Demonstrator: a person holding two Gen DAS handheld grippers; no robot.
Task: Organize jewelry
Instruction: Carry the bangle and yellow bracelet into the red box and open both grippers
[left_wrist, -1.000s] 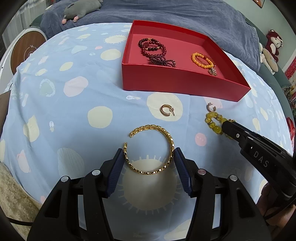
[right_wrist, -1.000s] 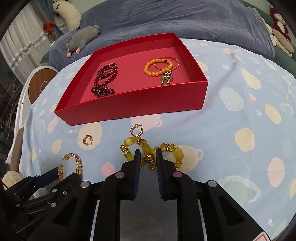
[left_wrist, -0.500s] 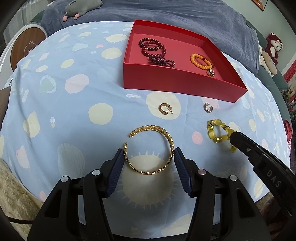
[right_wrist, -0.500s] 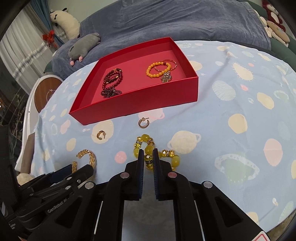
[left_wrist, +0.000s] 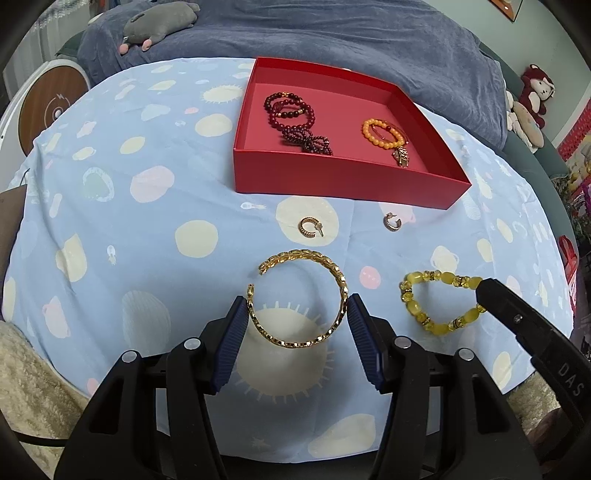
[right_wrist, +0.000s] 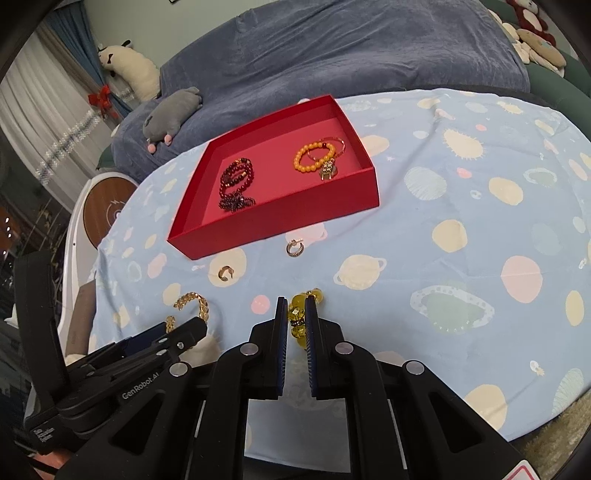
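Observation:
My left gripper (left_wrist: 297, 317) is shut on a gold chain bangle (left_wrist: 299, 299) and holds it above the blue patterned cloth (left_wrist: 129, 229). My right gripper (right_wrist: 296, 314) is shut on a yellow bead bracelet (right_wrist: 301, 314), which hangs from its fingers; it also shows in the left wrist view (left_wrist: 439, 302). A red tray (left_wrist: 347, 177) at the back holds dark red bead bracelets (left_wrist: 295, 122) and an orange bead bracelet (left_wrist: 384, 134) with a charm. Two small hoop earrings (left_wrist: 310, 227) (left_wrist: 392, 222) lie on the cloth in front of the tray.
A blue-grey covered sofa (right_wrist: 332, 55) with soft toys (right_wrist: 173, 114) stands behind the table. A round white and wood device (left_wrist: 48, 107) stands at the left. The cloth's front edge drops to a beige rug (left_wrist: 29, 387).
Both grippers have risen and drawn back from the tray, each carrying its bracelet. The yellow bead bracelet has come up off the cloth and shifted right in the left wrist view.

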